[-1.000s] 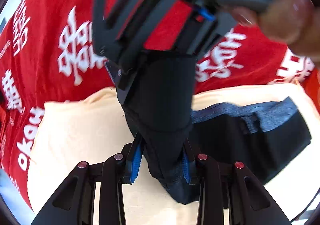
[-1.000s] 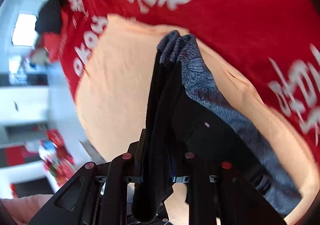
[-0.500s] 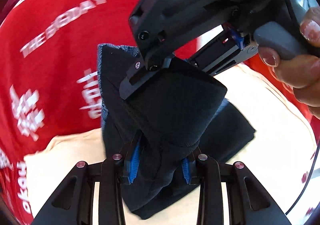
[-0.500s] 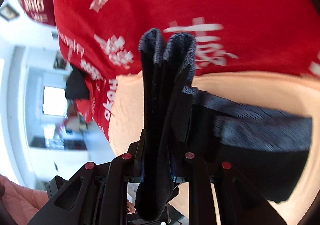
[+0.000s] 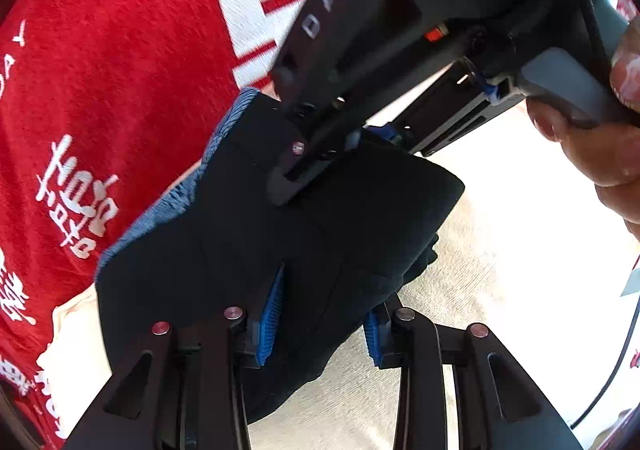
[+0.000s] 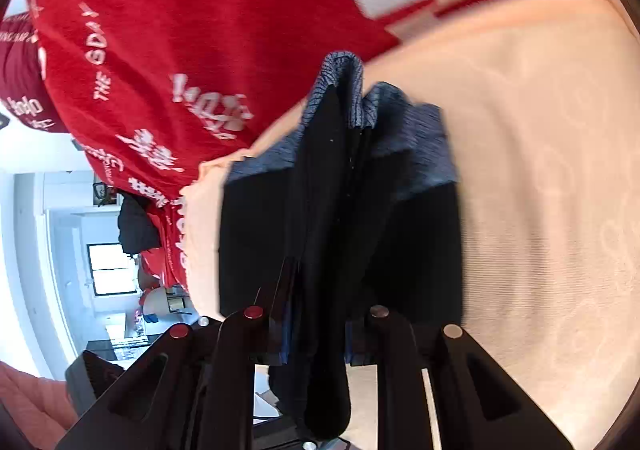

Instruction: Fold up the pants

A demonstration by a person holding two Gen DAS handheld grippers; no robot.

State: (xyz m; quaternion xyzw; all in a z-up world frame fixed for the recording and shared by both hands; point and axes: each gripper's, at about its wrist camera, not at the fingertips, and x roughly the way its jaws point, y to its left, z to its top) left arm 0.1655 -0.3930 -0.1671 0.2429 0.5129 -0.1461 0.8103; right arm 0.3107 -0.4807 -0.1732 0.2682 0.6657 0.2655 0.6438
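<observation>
Both my hand-held grippers, left (image 5: 320,314) and right (image 6: 316,334), are clamped on the dark pants (image 5: 248,234), bundle hanging between them, waistband pointing away over the peach cloth (image 6: 540,190).

lower left: white walls (image 6: 24,250), bright window (image 6: 110,270) | centre: red printed cloth (image 6: 180,30) | right: cream sheet (image 6: 540,190)

A bunched fold of the dark pants (image 6: 340,210) is clamped between the fingers of the right tool (image 6: 316,334). The blue-grey waistband (image 6: 344,90) is turned away from the camera. A cream cloth (image 6: 540,190) lies beneath, over a red printed cloth (image 6: 180,42).
</observation>
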